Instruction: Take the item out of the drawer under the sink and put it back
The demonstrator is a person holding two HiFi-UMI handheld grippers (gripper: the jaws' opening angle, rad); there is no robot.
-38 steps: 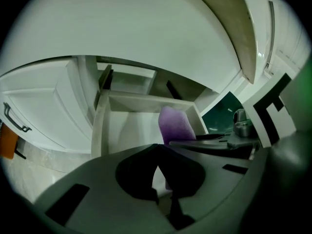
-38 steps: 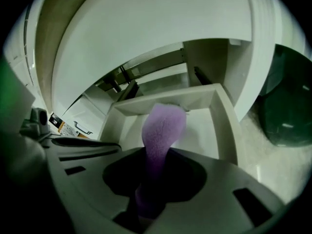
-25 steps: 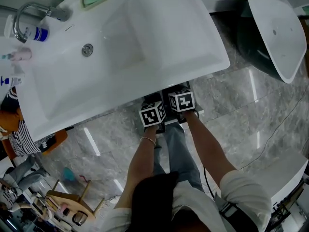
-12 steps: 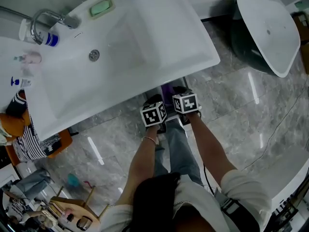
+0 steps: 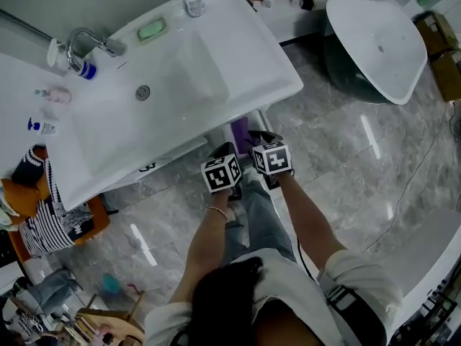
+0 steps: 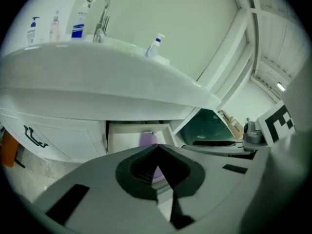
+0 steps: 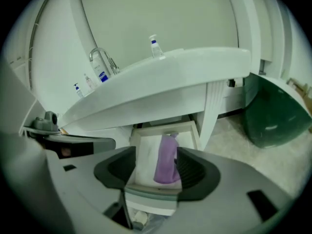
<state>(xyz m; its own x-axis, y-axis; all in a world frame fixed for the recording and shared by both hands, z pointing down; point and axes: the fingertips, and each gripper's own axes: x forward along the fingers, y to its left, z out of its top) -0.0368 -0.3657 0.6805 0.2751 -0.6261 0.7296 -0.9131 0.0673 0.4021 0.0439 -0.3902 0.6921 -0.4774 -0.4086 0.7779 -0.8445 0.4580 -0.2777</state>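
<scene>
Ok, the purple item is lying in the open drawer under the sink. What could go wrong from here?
1. The rim of the sink overhangs the open drawer; the left gripper and right gripper, both close in front, could knock that edge reaching in.
2. The right gripper's jaws have just been opening and hold nothing; the purple item lies loose in the drawer, so shoving it shut might slide the item.
</scene>
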